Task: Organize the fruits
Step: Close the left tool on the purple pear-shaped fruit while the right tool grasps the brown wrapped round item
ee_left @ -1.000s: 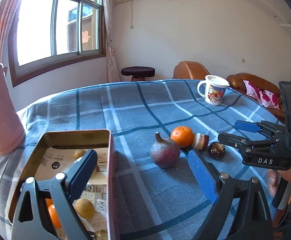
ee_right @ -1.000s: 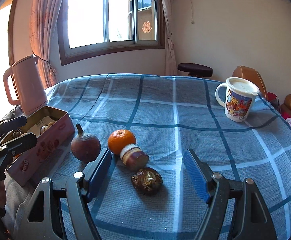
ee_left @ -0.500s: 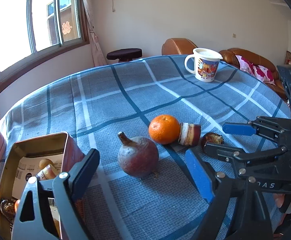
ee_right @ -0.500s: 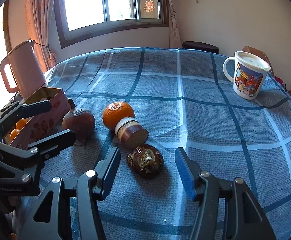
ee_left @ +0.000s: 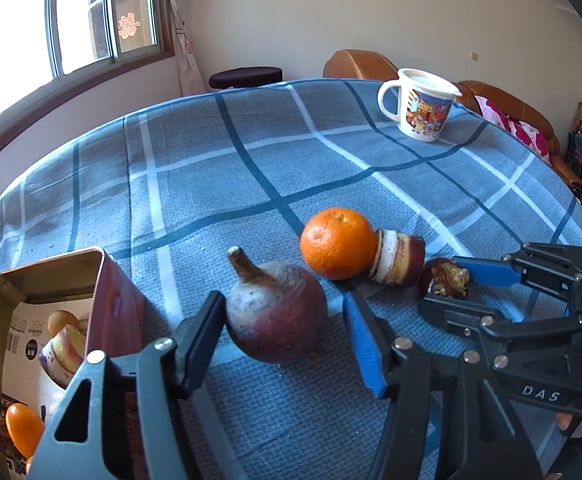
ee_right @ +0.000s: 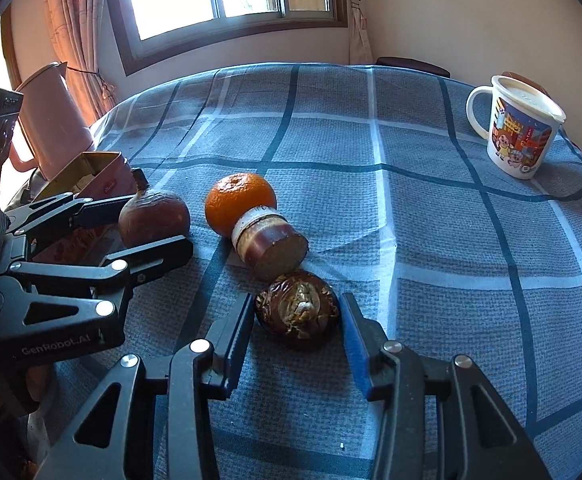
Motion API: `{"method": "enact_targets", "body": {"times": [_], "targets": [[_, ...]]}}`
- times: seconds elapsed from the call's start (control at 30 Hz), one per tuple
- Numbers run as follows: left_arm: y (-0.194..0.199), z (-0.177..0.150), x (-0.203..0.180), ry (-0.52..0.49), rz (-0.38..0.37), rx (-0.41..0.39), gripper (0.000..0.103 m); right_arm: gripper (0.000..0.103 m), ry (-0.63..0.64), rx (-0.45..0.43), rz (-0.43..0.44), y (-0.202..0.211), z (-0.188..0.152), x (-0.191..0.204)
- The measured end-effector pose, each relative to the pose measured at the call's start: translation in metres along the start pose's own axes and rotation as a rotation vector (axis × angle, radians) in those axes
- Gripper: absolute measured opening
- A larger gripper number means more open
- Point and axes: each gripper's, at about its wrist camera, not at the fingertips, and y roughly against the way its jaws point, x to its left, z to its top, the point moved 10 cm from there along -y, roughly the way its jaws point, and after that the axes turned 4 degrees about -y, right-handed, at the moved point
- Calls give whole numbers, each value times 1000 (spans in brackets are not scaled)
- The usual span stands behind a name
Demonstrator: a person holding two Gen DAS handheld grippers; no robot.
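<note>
Four fruits loose on the tabletop (ee_left: 219, 168), in a row near its middle: one beet (ee_left: 277, 320), one orange (ee_left: 337, 243), one cut cane piece (ee_left: 398, 257), one brown husk (ee_left: 445, 280). Orange and cane touching; husk just beside the cane's cut end; beet a little apart from the orange, toward the tin.

One tin (ee_left: 103, 280), open, at the tabletop's left edge. Inside: one cane slice (ee_left: 65, 350), one round yellow fruit (ee_left: 62, 320), one small orange fruit (ee_left: 23, 426), one dark husk partly hidden in the near corner. One mug (ee_left: 423, 110) near the far right edge. One pink kettle (ee_right: 53, 128) behind the tin.

Two tongs. Left gripper (ee_left: 285, 332): wide, one finger touching or nearly touching the beet's left side, the blue pad (ee_left: 365, 350) clear of its right side. Right gripper (ee_right: 297, 320): wide, flanking the husk (ee_right: 297, 315), left finger about at its skin, right pad just off it; contact hard to tell.

Left view only: the tin's contents, and the right gripper (ee_left: 447, 284) side-on around the husk. Right view only: the kettle in full, the cane's cut face (ee_right: 285, 248), the left gripper (ee_right: 153, 226) side-on astride the beet (ee_right: 154, 218), with the tin's rim (ee_right: 91, 160) behind.
</note>
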Motion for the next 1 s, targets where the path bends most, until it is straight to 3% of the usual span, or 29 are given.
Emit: {"method": "enact_targets", "body": {"times": [0.4, 1.0], "targets": [[14, -2, -12, -14, -68, -36, 53, 44, 0, -60, 17, 12, 6, 2], [34, 3, -20, -43, -58, -127, 53, 44, 20, -147, 26, 28, 12, 7]]}}
